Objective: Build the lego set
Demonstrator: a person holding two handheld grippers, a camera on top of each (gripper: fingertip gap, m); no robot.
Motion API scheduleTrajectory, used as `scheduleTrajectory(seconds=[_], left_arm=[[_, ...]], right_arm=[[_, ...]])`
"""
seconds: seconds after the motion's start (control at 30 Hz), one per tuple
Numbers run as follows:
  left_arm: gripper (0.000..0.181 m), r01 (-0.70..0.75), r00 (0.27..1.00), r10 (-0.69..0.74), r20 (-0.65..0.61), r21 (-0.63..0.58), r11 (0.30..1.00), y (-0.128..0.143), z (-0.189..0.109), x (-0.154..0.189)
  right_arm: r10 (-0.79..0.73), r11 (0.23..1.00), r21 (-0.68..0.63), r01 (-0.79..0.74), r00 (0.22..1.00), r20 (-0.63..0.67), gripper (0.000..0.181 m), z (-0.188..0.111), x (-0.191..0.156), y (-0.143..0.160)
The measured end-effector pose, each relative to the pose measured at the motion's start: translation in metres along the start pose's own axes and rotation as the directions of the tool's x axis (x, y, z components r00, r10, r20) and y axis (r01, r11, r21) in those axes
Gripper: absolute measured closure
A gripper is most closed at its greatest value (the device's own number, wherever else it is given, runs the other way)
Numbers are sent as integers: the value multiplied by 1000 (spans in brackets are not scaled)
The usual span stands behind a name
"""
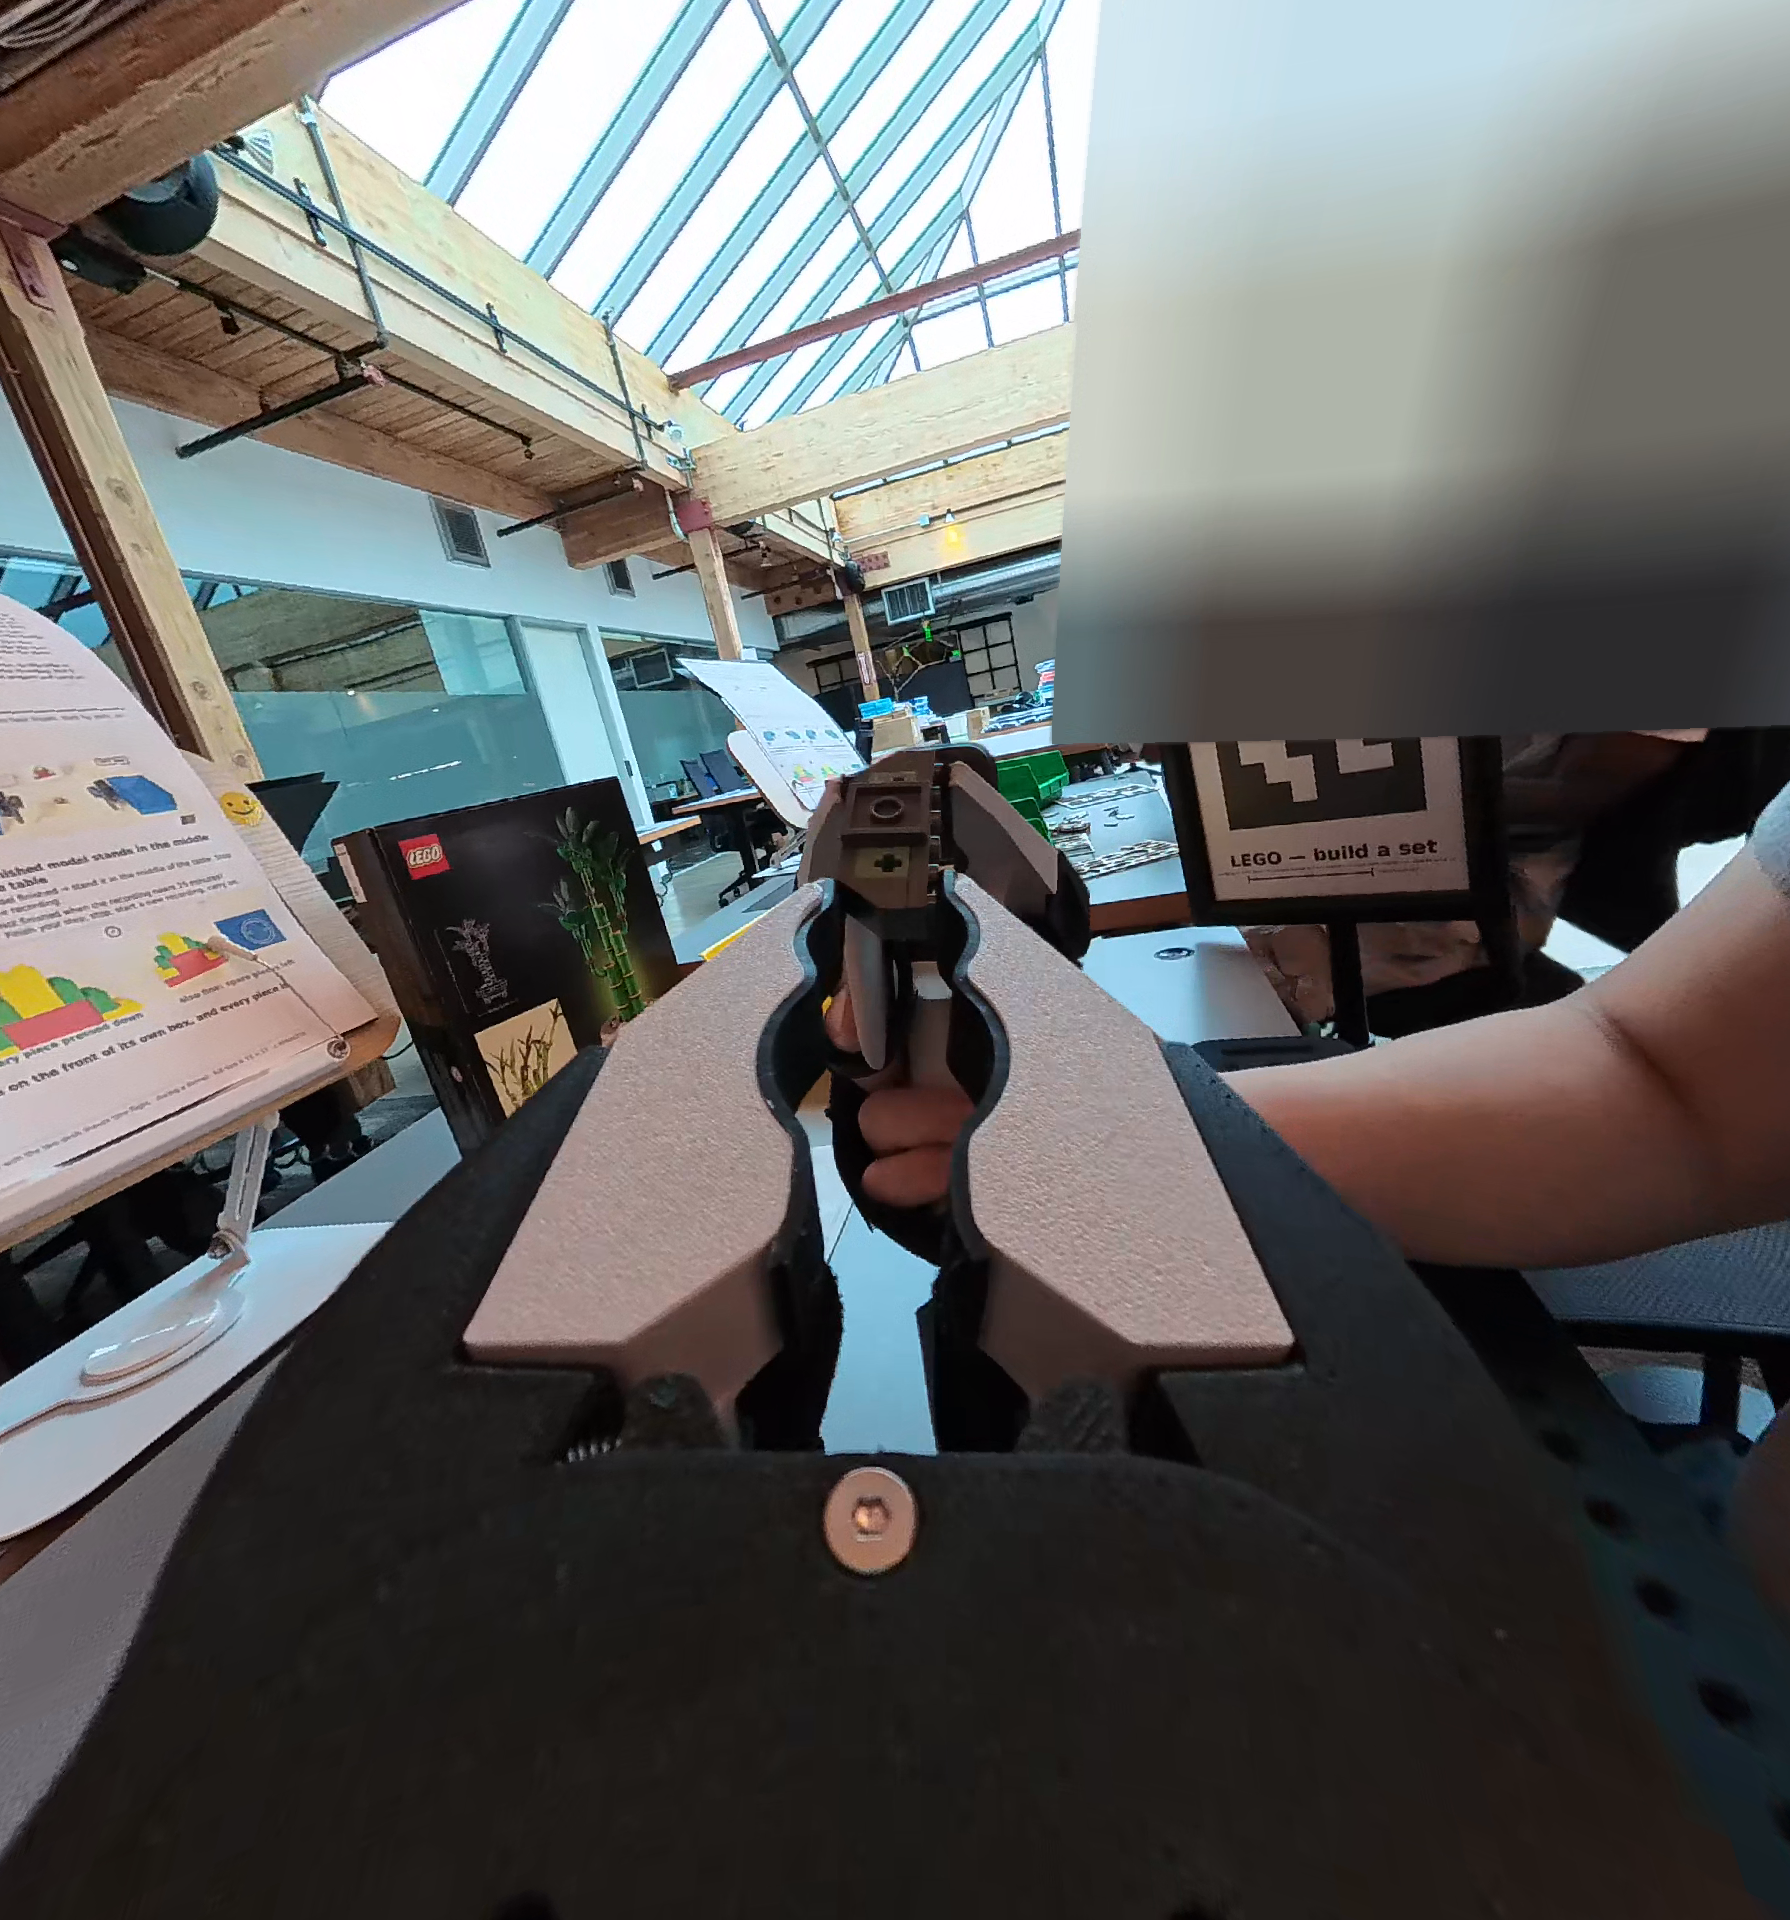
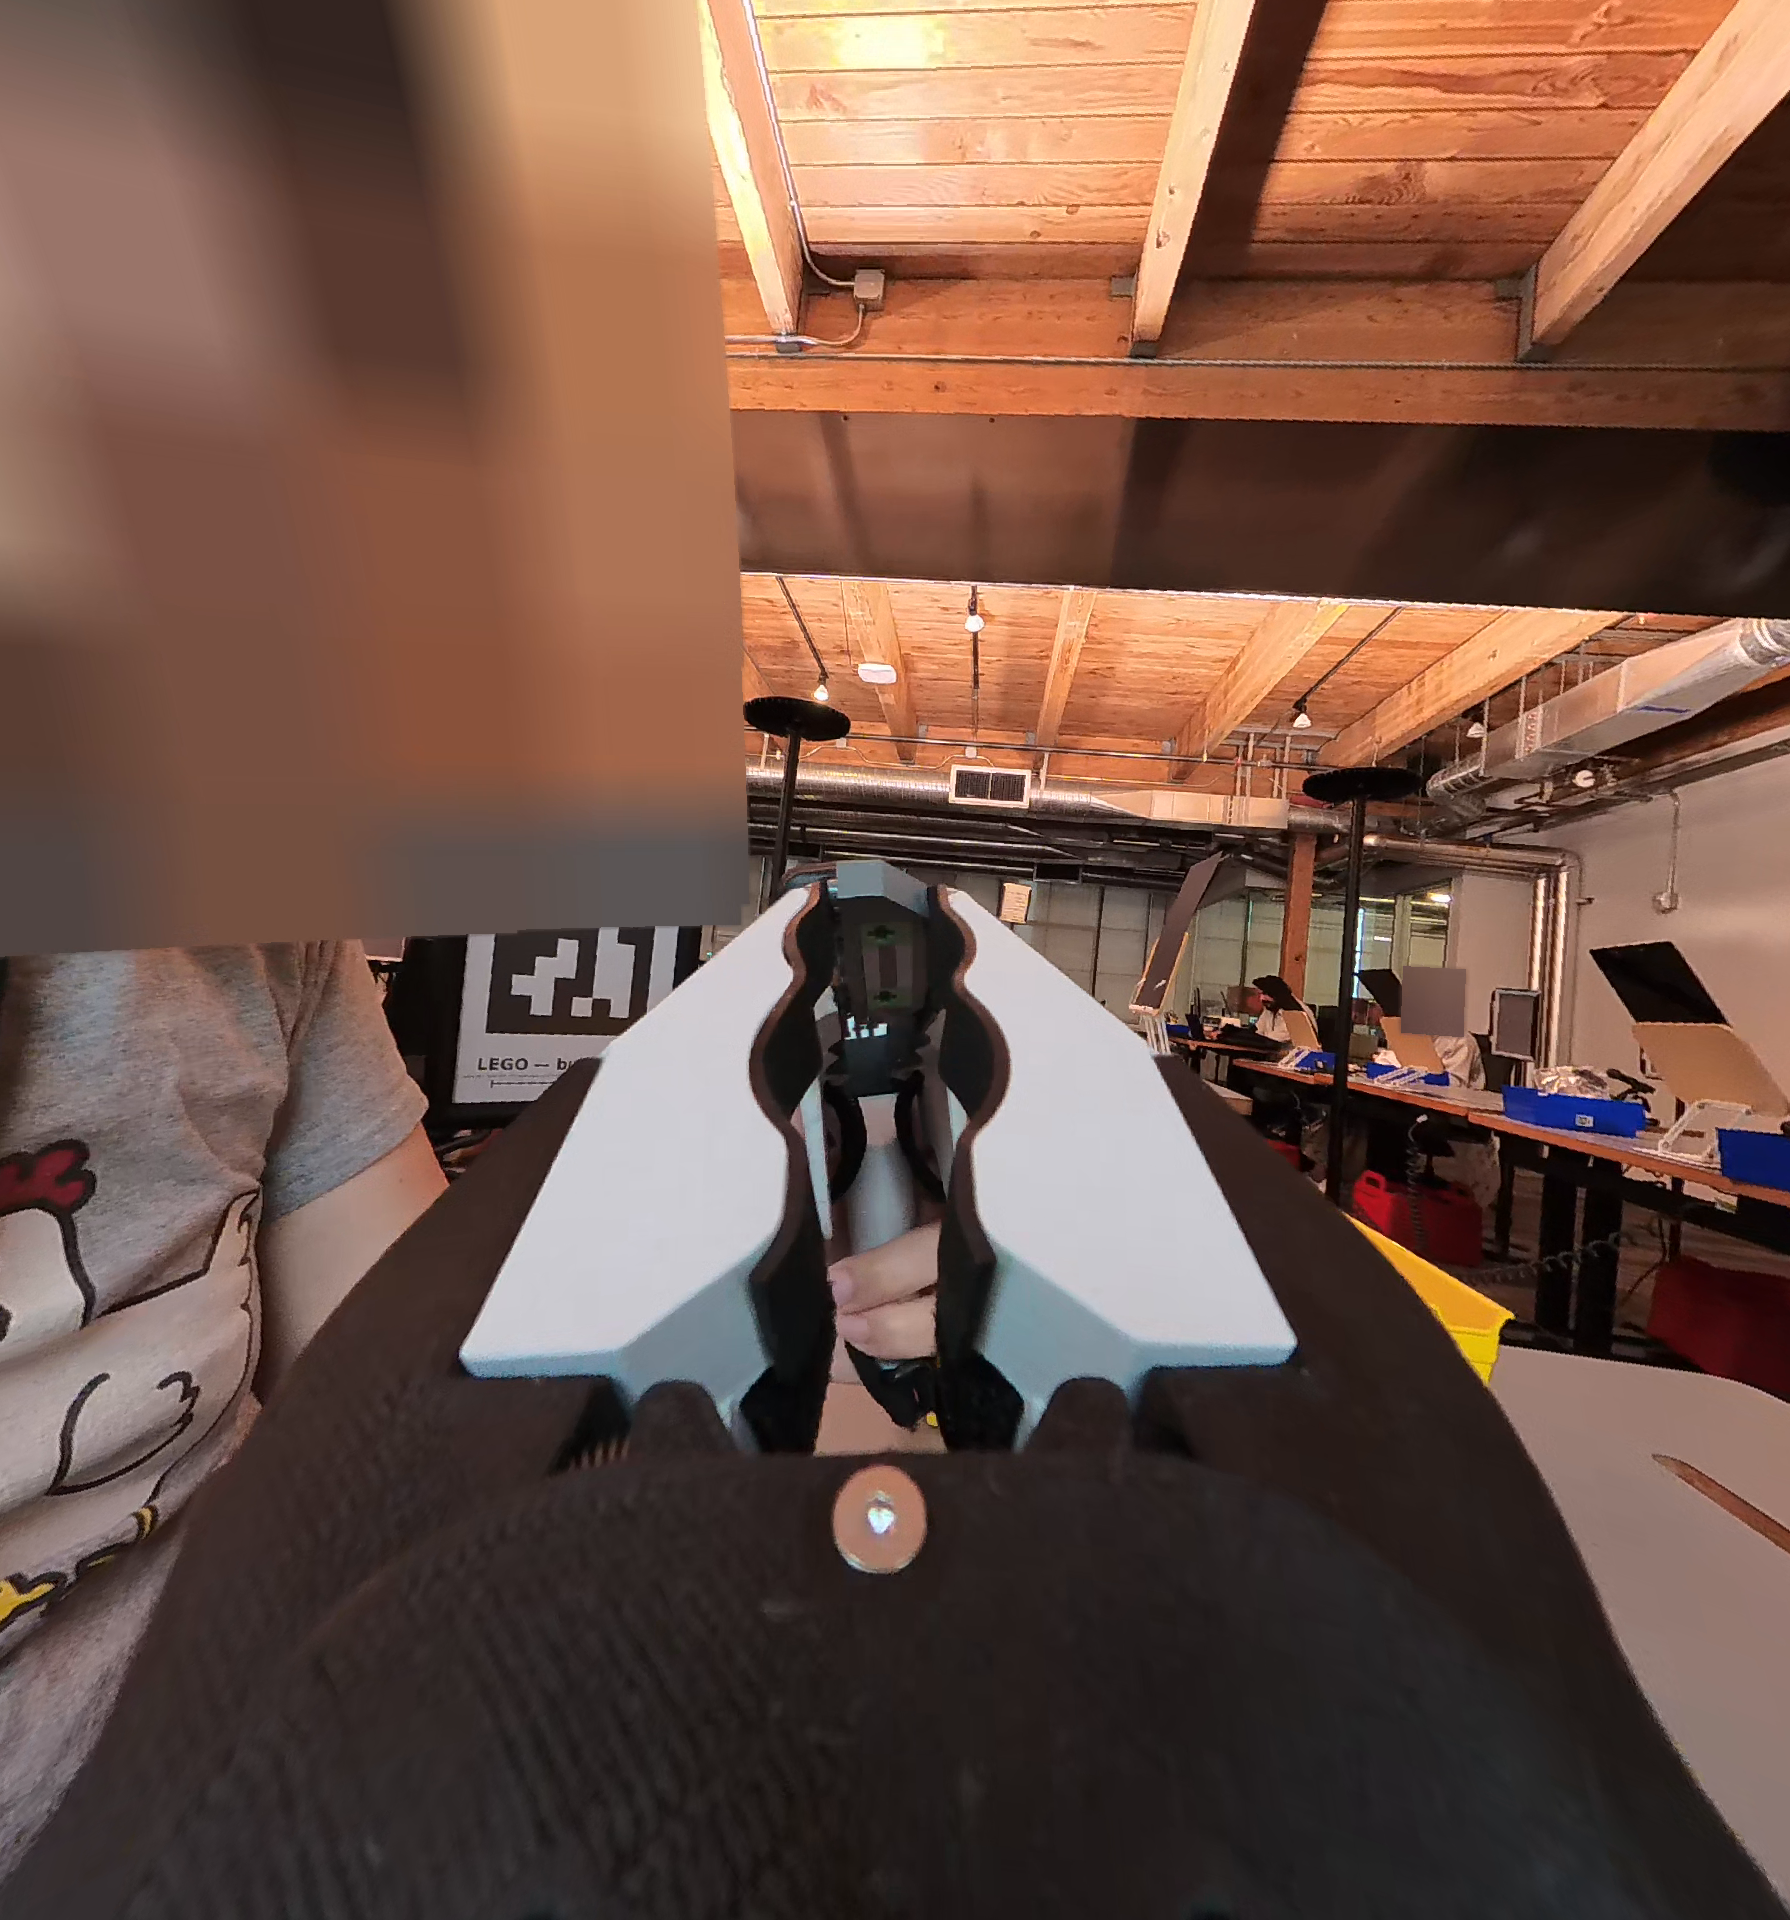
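While both grippers are lifted up off the worktop (image 1: 1161, 977) and point at each other, a small lego piece (image 1: 886, 847) sits between them in the air. It is brown and grey with one stud on top and a little green part with a black cross on its side. The left gripper (image 1: 883, 896) has its two fingers pressed together on the bottom of the piece. The right gripper (image 2: 883, 906) comes from the other side, and its fingers are squeezed on the same piece at their tips. In the right wrist view the piece (image 2: 886, 961) shows two green spots with black crosses. A hand (image 1: 906, 1132) holds the handle of the far gripper. A bare arm (image 1: 1556, 1091) reaches in from the right side of the left wrist view. On the left part of the worktop a dark lego box (image 1: 517, 935) with green bamboo on it stands up. Just left of the box is a white stand (image 1: 143, 1330) holding a paper sheet (image 1: 112, 894) with pictures of colourful bricks. Behind the grippers stands a black and white sign (image 1: 1338, 821). A person in a grey shirt (image 2: 91, 1278) with a chicken on it is close by. A yellow bin (image 2: 1431, 1299) peeks out near the right edge of the worktop.
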State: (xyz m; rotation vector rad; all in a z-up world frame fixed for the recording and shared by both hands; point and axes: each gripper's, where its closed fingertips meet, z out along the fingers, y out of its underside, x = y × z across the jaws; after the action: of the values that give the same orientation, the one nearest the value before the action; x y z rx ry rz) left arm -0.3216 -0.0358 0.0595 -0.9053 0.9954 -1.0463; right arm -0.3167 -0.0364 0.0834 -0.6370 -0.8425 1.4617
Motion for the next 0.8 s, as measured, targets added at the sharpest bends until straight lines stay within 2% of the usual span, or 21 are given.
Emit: scheduleTrajectory(seconds=[0.53, 0.8], left_arm=[[166, -76, 997, 76, 0, -38, 996, 0, 0, 5], [166, -60, 998, 60, 13, -32, 998, 0, -1, 2]], right_arm=[[-21, 1000, -5, 21, 999, 35, 165, -1, -6, -1], [3, 1000, -6, -3, 1000, 13, 165, -1, -2, 1]])
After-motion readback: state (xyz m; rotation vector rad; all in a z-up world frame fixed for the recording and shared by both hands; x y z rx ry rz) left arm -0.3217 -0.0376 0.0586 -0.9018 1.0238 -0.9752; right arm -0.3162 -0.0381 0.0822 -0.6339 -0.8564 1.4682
